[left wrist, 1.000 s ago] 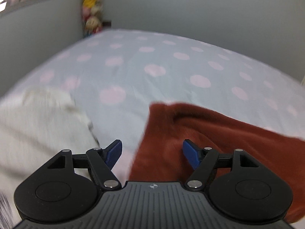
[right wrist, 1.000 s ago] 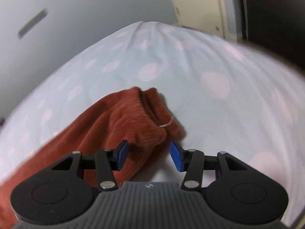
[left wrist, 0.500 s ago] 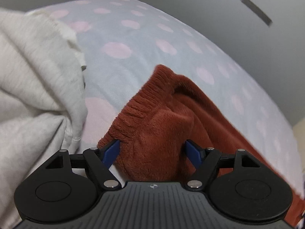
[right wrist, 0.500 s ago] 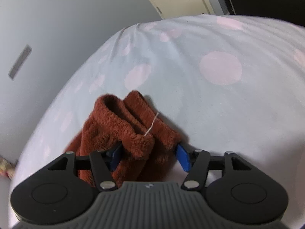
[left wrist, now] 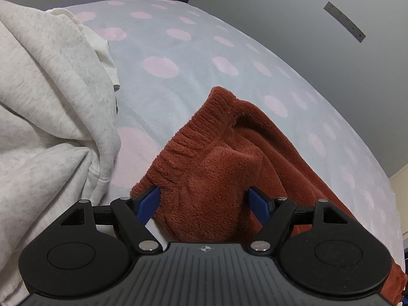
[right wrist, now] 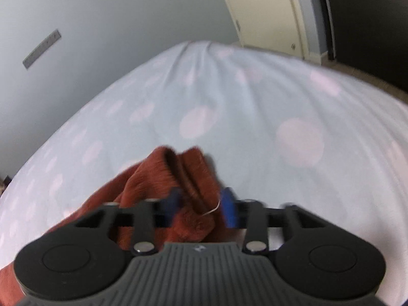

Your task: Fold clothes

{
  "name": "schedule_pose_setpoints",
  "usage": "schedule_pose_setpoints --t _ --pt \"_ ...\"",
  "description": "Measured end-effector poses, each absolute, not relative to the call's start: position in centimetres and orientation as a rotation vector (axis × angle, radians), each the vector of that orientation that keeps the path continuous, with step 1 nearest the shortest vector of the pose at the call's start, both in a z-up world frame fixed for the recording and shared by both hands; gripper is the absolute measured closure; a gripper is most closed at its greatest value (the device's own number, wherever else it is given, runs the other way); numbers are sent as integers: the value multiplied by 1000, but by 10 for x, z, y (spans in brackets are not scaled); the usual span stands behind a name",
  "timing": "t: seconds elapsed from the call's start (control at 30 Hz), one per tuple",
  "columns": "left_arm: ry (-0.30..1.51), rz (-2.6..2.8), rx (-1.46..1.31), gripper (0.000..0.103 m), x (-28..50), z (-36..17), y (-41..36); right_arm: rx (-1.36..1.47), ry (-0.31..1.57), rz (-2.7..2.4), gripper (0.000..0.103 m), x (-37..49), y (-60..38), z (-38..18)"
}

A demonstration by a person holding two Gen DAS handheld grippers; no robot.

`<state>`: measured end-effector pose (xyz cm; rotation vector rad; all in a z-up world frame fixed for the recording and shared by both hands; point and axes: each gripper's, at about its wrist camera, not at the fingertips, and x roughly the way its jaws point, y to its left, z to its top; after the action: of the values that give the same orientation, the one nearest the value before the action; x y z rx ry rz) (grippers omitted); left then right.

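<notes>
The rust-red fleece garment (left wrist: 229, 153) is lying stretched across the dotted bed sheet (left wrist: 178, 58), and each gripper is sitting at one of its ends, so its long axis is running from one tool to the other. In the left wrist view the left gripper (left wrist: 204, 201) is holding its blue fingers (left wrist: 148, 204) wide apart, straddling a bunched hump of fleece just behind the ribbed band (left wrist: 201, 119); the fleece is filling the gap between the fingers, but they are not pinching it. From there the cloth is trailing away to the right of that view. In the right wrist view, which is blurred, the right gripper (right wrist: 200, 204) is standing with its fingers narrower but still parted, a rolled hem (right wrist: 183, 170) and a pale loose thread (right wrist: 211, 209) sitting between them; whether the pads are pressing the cloth I cannot tell. Here the cloth is trailing off to the left. A pale grey garment (left wrist: 51, 127) is lying heaped just beside the red one on the left gripper's side, apart from it. Each end is lying straight ahead between its own fingers, so closing would, I judge, catch both ends.
</notes>
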<state>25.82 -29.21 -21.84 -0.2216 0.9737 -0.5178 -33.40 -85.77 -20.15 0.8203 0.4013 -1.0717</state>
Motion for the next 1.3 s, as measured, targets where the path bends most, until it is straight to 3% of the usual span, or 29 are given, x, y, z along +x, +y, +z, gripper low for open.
schedule_pose_setpoints --t 0.07,0.13,0.27,0.4,0.6,0.77,0.87,0.93,1.0,1.1,1.3 --pt "983 -517 -217 29 261 -217 -293 804 425 -1067 71 -328 -852 -203" --pt "991 -516 -217 29 262 -217 -292 817 467 -1057 56 -324 -851 -210" --pt "991 -504 -213 29 261 -218 -294 849 499 -1080 54 -314 -853 -220" --pt "997 -491 -198 29 260 -216 -296 824 561 -1088 74 -305 -858 -213" --pt "1011 -486 -209 29 261 -213 -295 727 612 -1131 93 -313 -864 -193" --pt "1028 -487 -234 29 256 -213 -291 695 622 -1139 91 -322 -867 -189" --pt "1030 -501 -274 29 257 -209 -284 735 510 -1147 74 -340 -860 -187" --pt "1027 -508 -304 29 257 -207 -279 779 411 -1167 50 -360 -853 -183" --pt "1030 -511 -338 29 254 -211 -277 850 353 -1137 49 -375 -844 -184" --pt "1033 -515 -389 29 250 -216 -273 965 312 -1056 36 -385 -834 -197" --pt "1057 -485 -475 29 245 -229 -267 1060 325 -1030 34 -363 -822 -232"
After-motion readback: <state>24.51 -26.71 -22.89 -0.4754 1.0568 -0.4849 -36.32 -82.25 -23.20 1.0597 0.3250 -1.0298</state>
